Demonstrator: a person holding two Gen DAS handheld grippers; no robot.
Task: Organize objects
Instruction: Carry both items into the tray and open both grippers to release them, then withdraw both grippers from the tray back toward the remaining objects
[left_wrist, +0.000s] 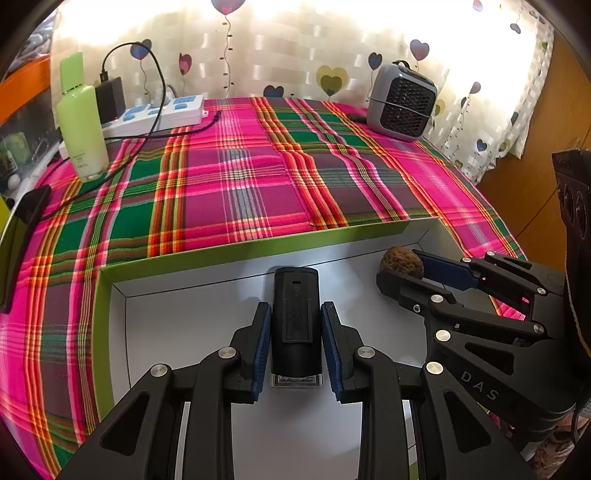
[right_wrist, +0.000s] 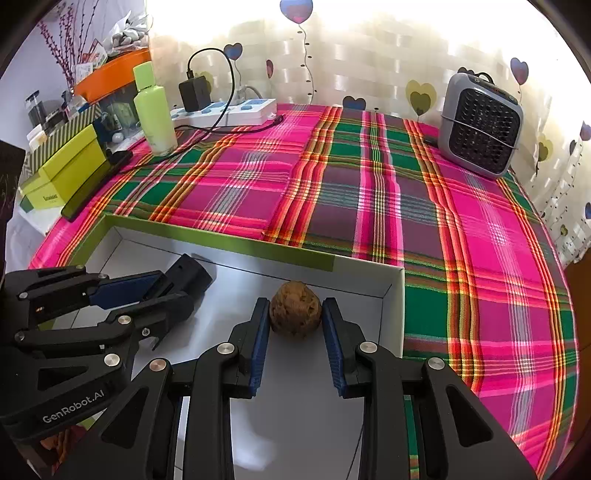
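Trouble from here would most likely come at the release, since both objects hang low inside the white box (left_wrist: 207, 258) with the green outer wall, close to its floor. The left gripper (left_wrist: 295, 347) is closed on a black cylindrical device (left_wrist: 294, 314), its blue pads pressed against the two sides, and a small clear window shows at the device's near end. If the jaws part while the cylinder is tilted, I judge it could roll across the smooth white floor or knock the far wall. The right gripper (right_wrist: 295, 343) is closed on a brown, rough-skinned, walnut-like ball (right_wrist: 294, 314), held at its widest part by the pad tips only; a round thing gripped this shallowly may slip out forward, and once free it could roll toward the box's right wall or into the black device. The two tools also sit side by side over the same box, near but apart, so widening both at once risks the linkages bumping. Whether either object already touches the floor of the box I cannot tell. Beyond the box lies the pink, green and orange plaid cloth (right_wrist: 369, 192), bare through its middle. Farther back on the left stand a pale green bottle (right_wrist: 153, 110) and a white power strip (right_wrist: 229, 110) with a black charger and a trailing cable; at the far right sits a grey fan heater (right_wrist: 480, 125), in front of a heart-print curtain (right_wrist: 369, 55). None of these is near enough to interfere.
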